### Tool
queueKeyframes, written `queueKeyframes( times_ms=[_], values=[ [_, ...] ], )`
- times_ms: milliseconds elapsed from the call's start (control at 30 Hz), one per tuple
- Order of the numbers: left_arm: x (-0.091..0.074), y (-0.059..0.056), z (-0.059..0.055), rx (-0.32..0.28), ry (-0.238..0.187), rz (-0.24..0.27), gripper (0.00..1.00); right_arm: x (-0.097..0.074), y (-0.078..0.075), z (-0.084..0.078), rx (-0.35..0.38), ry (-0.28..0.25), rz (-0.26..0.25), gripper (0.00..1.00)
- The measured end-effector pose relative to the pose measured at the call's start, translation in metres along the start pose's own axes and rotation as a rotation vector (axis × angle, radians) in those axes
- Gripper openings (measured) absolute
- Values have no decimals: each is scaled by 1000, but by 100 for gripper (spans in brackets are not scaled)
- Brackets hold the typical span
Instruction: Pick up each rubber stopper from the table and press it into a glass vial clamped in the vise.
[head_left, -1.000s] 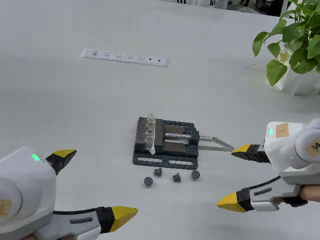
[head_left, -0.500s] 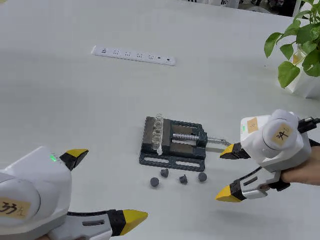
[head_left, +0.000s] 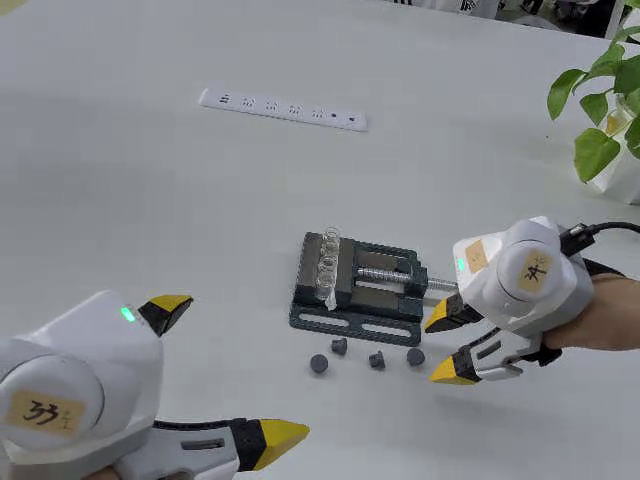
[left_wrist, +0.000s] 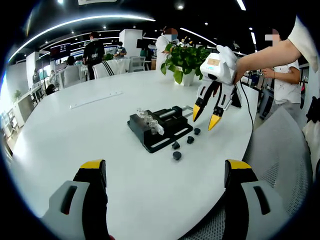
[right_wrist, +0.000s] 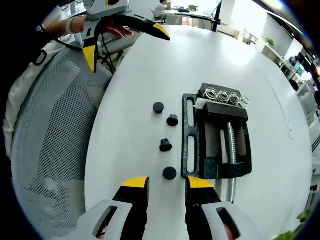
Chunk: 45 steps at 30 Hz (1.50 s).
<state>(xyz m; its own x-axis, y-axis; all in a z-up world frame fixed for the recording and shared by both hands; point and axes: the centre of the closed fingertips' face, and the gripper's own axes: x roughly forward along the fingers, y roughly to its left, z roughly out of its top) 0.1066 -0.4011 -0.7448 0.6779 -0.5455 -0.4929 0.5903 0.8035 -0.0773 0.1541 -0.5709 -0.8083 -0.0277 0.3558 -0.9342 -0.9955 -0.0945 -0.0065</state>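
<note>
- Vise (head_left: 358, 295) is seen near the middle of the white table (head_left: 120, 180). A row of glass vials (head_left: 327, 262) is clamped upright at its left end, and its screw is pointed to the right.
- The vial mouths are shown as open rings in the right gripper view.
- Four dark rubber stoppers (head_left: 339, 346) are laid in a loose row on the table, just on the near side of the vise. Each is set apart from the others and from the vise base.
- The right gripper (head_left: 437, 350) is held low at the right end of that row, with its yellow tips pointed left. Its jaws are parted by only a narrow gap, and nothing is gripped between them.
- In the right gripper view, the rightmost stopper (right_wrist: 169, 173) is seen just ahead of the gap between the two tips. It is close to them but not touched.
- The left gripper (head_left: 232, 370) is held at the near left, well apart from the vise and the stoppers. Its jaws are spread wide and nothing is held in them.
- In the left gripper view, the vise is seen ahead between the two wide-set jaws, and the right gripper is seen beyond it with its tips hung over the stoppers.
- A white power strip (head_left: 283, 108) is laid flat on the far side of the table, well apart from the vise.
- A potted plant (head_left: 605, 110) is placed at the far right edge.
</note>
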Motion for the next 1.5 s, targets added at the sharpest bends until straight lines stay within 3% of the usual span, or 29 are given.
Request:
queueKeyframes(
  times_ms=[133,567,1500],
  values=[
    [-1,-1,0,-1,0,1,98,3,2,2,-16,1,13,18],
    [1,-3,2,-9,-13,1,98,9,0,1,-68,24,3,10],
    [-2,0,-4,-39,-12,16,96,16,-4,-2,-80,58,23,10]
  ],
)
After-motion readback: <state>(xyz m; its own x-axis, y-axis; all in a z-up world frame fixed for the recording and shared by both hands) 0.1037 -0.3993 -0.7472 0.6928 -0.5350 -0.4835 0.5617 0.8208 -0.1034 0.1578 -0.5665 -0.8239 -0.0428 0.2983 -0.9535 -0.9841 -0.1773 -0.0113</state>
